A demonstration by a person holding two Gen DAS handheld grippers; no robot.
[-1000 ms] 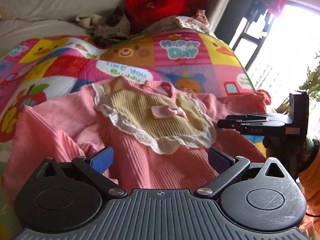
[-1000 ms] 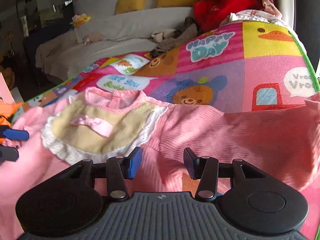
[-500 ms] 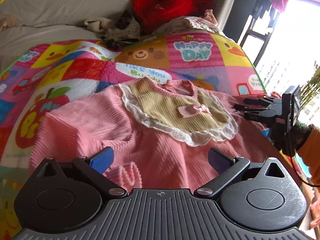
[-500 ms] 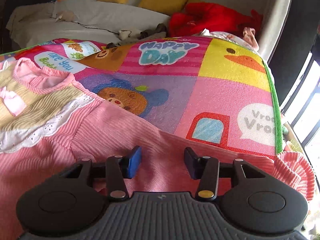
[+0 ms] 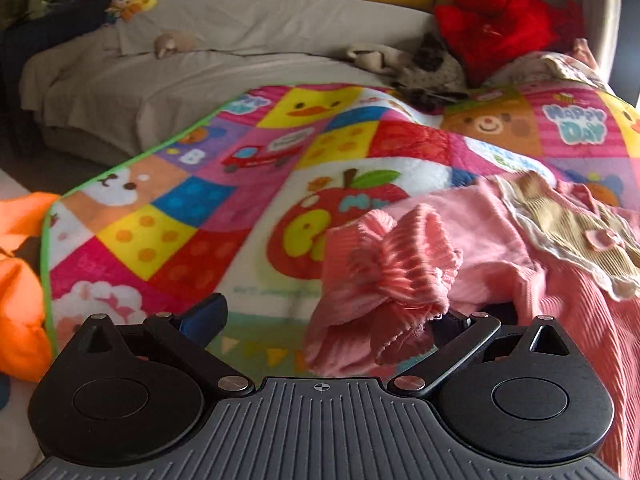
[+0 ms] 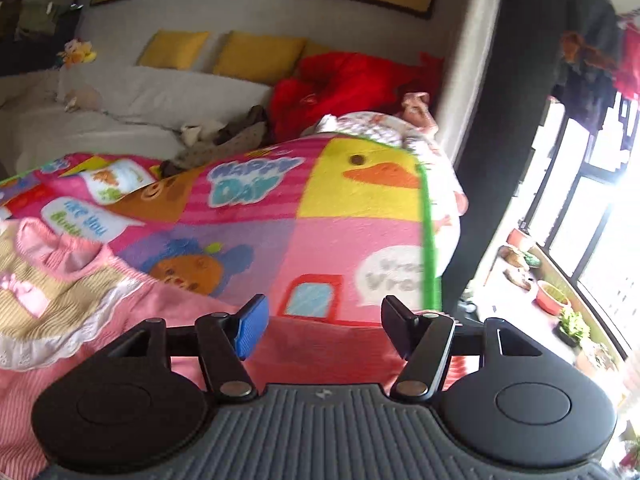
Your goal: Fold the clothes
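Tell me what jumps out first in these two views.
The loud patchwork cartoon blanket covers the bed in both views. On it lies a pink ribbed baby top with a yellow lace-edged bib, its bunched sleeve cuff right in front of the open left hand-held gripper. Behind, a red plush heap sits by yellow pillows.

Grey sofa (image 5: pixel 240 68), yellow cushions (image 6: pixel 260 54), bright window (image 6: pixel 600 216)
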